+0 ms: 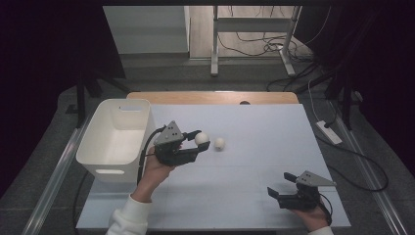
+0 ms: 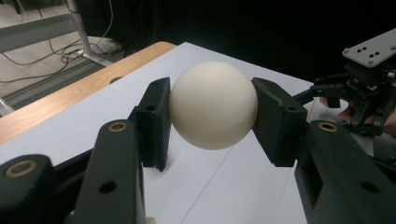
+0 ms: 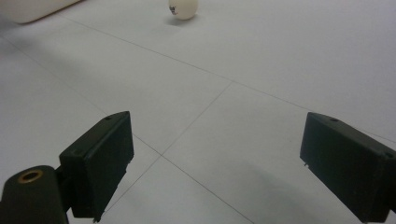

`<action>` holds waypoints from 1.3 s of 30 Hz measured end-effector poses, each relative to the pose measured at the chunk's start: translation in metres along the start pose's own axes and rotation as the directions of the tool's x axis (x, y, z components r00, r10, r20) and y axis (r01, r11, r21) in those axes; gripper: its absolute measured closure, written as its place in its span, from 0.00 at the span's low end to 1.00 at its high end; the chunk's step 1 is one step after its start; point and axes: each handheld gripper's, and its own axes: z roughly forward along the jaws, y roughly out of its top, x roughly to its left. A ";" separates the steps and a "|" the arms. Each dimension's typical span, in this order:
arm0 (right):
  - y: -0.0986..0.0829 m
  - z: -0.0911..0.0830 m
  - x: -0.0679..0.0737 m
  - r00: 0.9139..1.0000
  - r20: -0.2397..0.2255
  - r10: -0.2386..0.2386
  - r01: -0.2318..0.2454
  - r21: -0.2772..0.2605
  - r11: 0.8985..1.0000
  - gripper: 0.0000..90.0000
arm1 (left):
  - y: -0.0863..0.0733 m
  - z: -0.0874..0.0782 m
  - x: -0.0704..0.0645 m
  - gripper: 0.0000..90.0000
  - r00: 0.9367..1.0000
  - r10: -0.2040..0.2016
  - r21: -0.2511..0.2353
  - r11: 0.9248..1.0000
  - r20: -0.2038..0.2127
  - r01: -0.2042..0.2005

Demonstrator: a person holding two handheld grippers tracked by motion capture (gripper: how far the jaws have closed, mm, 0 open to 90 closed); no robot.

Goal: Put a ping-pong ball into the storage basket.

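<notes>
So the left hand-held gripper (image 1: 201, 139) has a smooth cream-white ball (image 2: 213, 105) clamped between its jaws, lifted just above the pale grey surface (image 1: 254, 171). A second white ball (image 1: 219, 143) sits right beside it. Right hand-held gripper (image 1: 279, 186) is wide open, holding nothing. White plastic bin (image 1: 115, 142) on the left.

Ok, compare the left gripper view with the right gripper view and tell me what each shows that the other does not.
Left gripper view alone: a white ball clamped between the left gripper's two black jaws, the wooden table edge, and the right gripper farther off in a hand.

Right gripper view alone: the right gripper's own jaws standing wide apart with nothing between them, and a second white ball lying loose on the surface ahead, with dark print on it.

Both: the white table cover with thin lines across it.
</notes>
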 end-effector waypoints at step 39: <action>0.000 0.001 0.000 1.000 0.000 -0.006 0.006 0.001 1.000 0.11 | 0.004 -0.032 0.017 0.56 0.996 -0.040 -0.068 0.997 -0.076 0.035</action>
